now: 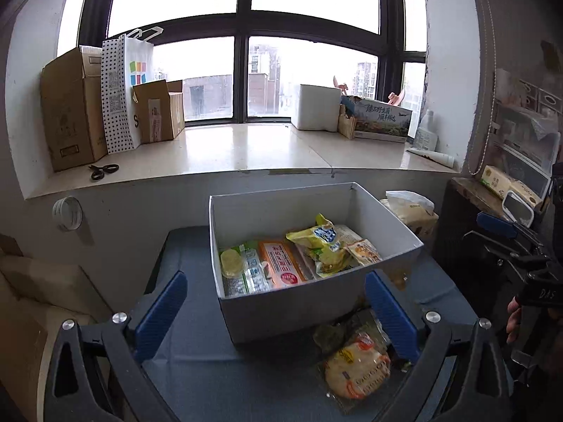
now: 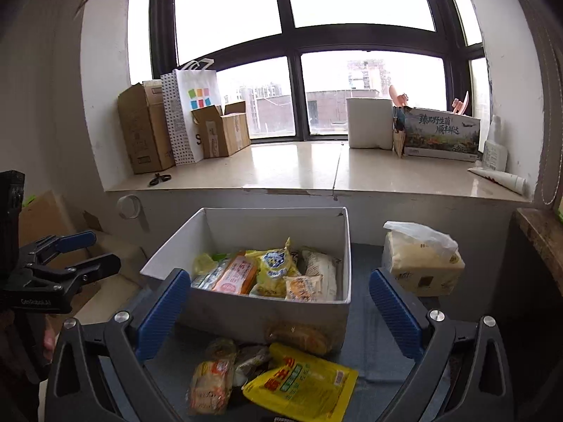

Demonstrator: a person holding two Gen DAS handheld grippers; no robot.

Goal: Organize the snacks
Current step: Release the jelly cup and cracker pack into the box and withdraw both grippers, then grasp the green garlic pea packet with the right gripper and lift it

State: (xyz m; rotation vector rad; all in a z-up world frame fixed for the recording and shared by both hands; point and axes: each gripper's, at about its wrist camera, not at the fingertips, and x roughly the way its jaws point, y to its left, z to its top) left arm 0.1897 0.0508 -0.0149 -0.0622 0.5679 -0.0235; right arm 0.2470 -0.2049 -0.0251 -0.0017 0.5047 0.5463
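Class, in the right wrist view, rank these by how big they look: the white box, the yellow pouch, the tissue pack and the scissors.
1. White box
2. Yellow pouch and tissue pack: look about alike, and the pouch lies nearer the camera, so no ranking.
3. Scissors: smallest, though farthest away.

Matt white cardboard box (image 1: 299,302), glossy plastic snack packets (image 2: 302,383)
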